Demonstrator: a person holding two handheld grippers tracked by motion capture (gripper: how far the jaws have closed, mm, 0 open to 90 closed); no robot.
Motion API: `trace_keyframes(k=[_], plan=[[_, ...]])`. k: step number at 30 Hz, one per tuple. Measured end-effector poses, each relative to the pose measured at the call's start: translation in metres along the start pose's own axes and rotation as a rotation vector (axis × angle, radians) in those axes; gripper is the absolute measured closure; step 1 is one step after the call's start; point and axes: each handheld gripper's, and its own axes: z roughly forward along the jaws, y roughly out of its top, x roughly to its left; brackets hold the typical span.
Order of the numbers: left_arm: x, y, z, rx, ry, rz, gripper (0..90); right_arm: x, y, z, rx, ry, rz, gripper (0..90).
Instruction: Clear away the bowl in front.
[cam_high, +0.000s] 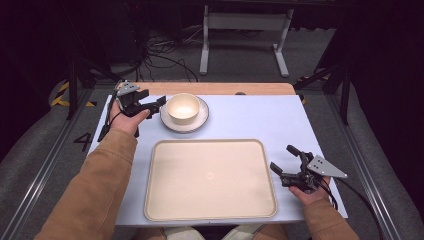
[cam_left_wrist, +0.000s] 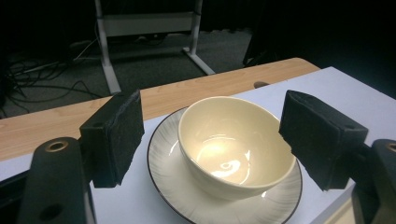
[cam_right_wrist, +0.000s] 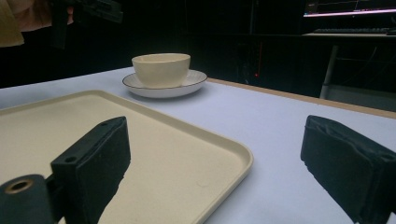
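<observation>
A cream bowl (cam_high: 182, 107) sits on a white plate (cam_high: 198, 121) with a dark rim at the back of the table. My left gripper (cam_high: 156, 104) hovers just left of the bowl, open, with nothing between its jaws. In the left gripper view the bowl (cam_left_wrist: 236, 147) and plate (cam_left_wrist: 168, 161) lie between and beyond the open pads (cam_left_wrist: 116, 135). A large cream tray (cam_high: 210, 179) lies empty at the front centre. My right gripper (cam_high: 285, 159) stands open just off the tray's right edge. In the right gripper view the tray (cam_right_wrist: 154, 154) sits under the left jaw, bowl (cam_right_wrist: 161, 69) and plate (cam_right_wrist: 194, 80) far off.
The table has a pale blue-white top (cam_high: 260, 120) with a wooden strip (cam_high: 220, 88) along its far edge. Beyond it stand a white metal frame (cam_high: 245, 30) and floor cables (cam_high: 160, 55). Metal rails (cam_high: 40, 170) run along both sides.
</observation>
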Motion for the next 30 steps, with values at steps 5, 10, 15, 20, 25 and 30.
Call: trace_keyframes(k=[5, 10, 15, 20, 25, 30], plan=[[0.005, 0.003, 0.007, 0.025, 0.096, 0.019, 17.1, 0.0, 0.0, 0.0, 0.0, -0.001, 0.003, 8.6], [0.005, 0.005, 0.013, 0.064, 0.065, 0.059, 19.3, 0.0, 0.0, 0.0, 0.001, -0.002, 0.002, 8.6], [0.002, 0.007, 0.024, 0.12, -0.006, 0.067, 22.6, 0.0, 0.0, 0.0, 0.001, -0.003, 0.003, 8.6], [0.002, 0.004, 0.039, 0.169, 0.024, 0.041, 26.9, 0.0, 0.0, 0.0, 0.001, -0.003, 0.003, 8.5], [0.007, -0.001, 0.049, 0.215, 0.046, 0.033, 27.9, 0.0, 0.0, 0.0, 0.001, -0.002, 0.004, 8.4], [0.013, -0.007, 0.057, 0.243, 0.049, 0.023, 32.2, 0.0, 0.0, 0.0, 0.001, -0.002, 0.001, 8.4]])
